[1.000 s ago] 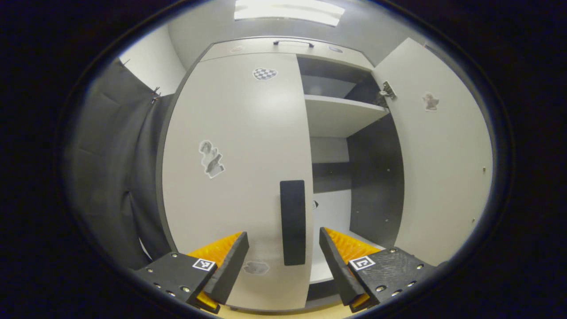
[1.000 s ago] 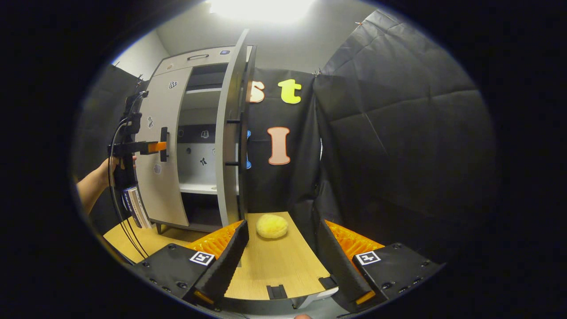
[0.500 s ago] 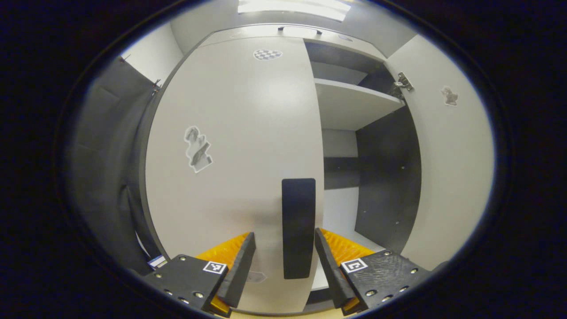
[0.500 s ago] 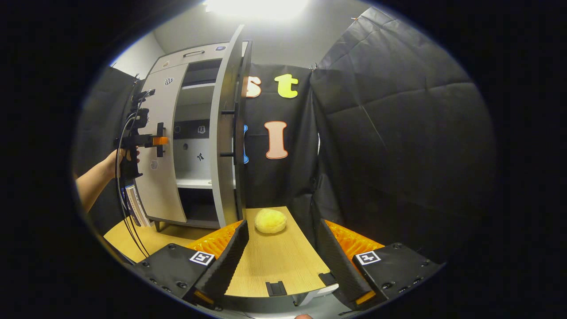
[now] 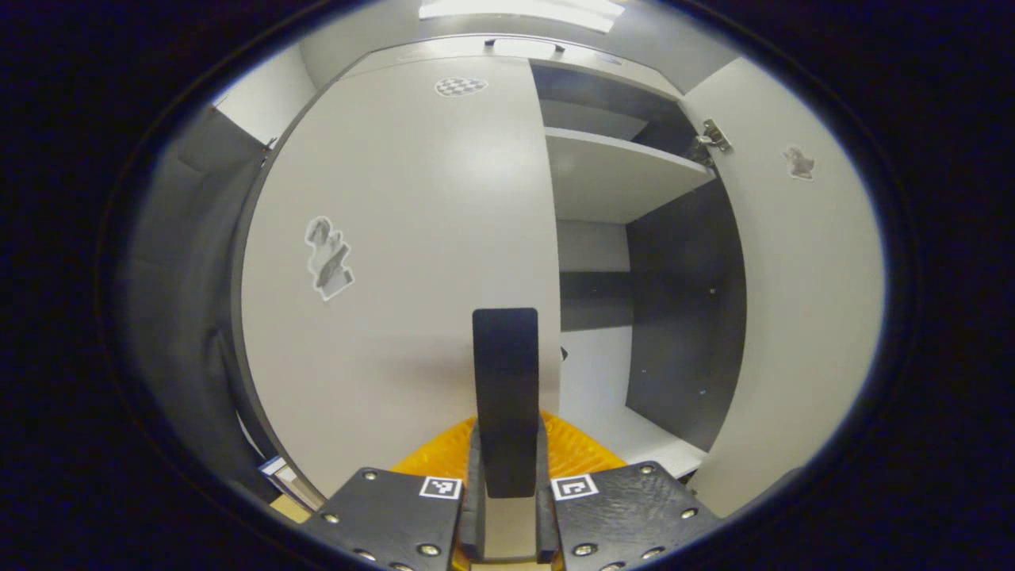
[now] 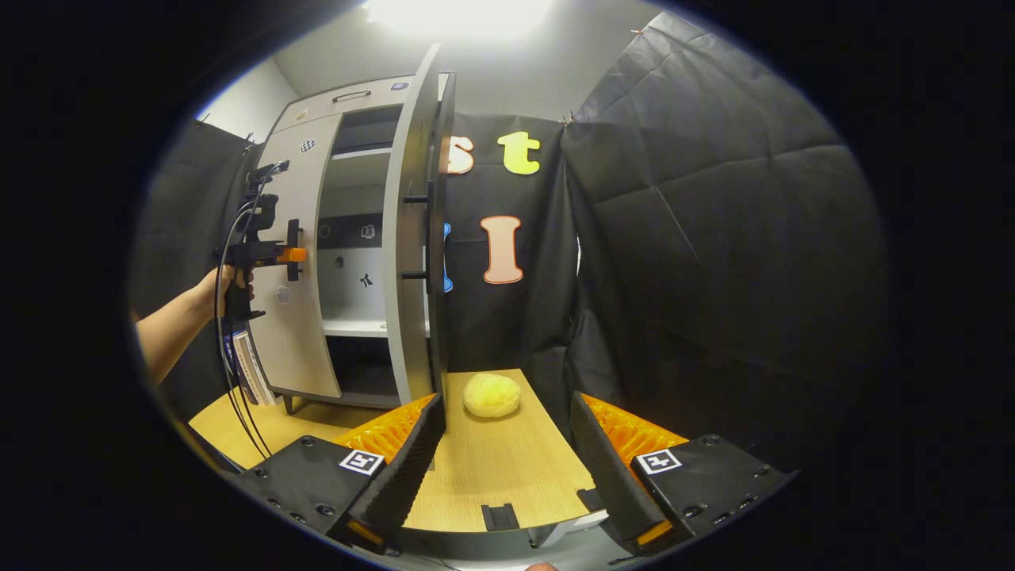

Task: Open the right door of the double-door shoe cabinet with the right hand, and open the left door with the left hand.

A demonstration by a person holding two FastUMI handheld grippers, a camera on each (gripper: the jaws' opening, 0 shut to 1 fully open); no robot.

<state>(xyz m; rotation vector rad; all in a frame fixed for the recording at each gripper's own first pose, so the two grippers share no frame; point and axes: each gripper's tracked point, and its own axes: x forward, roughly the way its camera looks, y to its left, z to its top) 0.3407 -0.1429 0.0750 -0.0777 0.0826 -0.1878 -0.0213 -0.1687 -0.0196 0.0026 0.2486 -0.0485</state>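
While the right door (image 6: 412, 238) already stood swung wide, edge-on beside the cabinet (image 5: 634, 262), you had your left tongs (image 5: 507, 476) clamped on the dark vertical handle (image 5: 506, 396) of the left door (image 5: 412, 262), both fingers pressing its sides. That door lay flush and closed, so the grip low on the handle likely gave you purchase to pull it outward. Your right tongs (image 6: 503, 460) hung spread and empty above the wooden surface (image 6: 499, 468), well apart from the right door, probably kept clear of its swing. A yellow ball (image 6: 492, 395) sat near the door's foot.
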